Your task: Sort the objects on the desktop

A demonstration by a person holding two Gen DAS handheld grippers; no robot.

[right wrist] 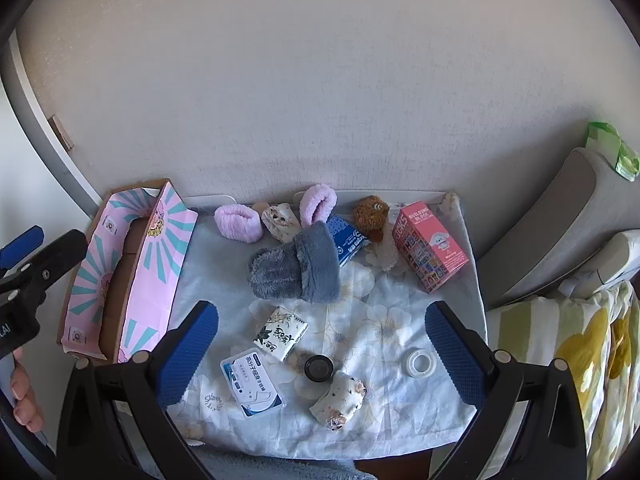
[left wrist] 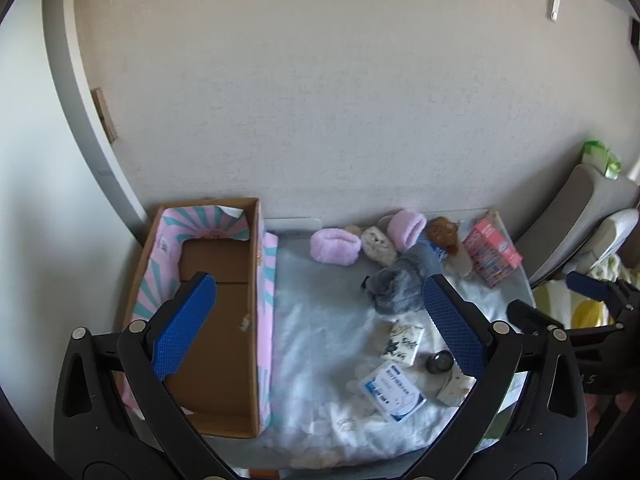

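Observation:
A cardboard box [left wrist: 224, 320] with pink and teal lining stands at the table's left [right wrist: 120, 280]; its inside looks bare. On the floral cloth lie a grey fluffy slipper sock [right wrist: 296, 268], a pink fuzzy band [right wrist: 238, 222], a pink block carton [right wrist: 428, 246], a tissue pack [right wrist: 280, 334], a white-blue packet [right wrist: 252, 384], a black cap [right wrist: 319, 368], a tape roll [right wrist: 419, 361] and a rolled floral sock [right wrist: 338, 400]. My left gripper [left wrist: 316, 320] is open and empty, above the box's right wall. My right gripper [right wrist: 322, 354] is open and empty, above the small items.
A brown plush toy [right wrist: 372, 214], a blue packet [right wrist: 348, 240] and a second pink band [right wrist: 316, 206] lie along the back wall. A grey chair [right wrist: 560, 224] and a yellow-flowered blanket [right wrist: 580, 360] stand to the right. The wall rises close behind the table.

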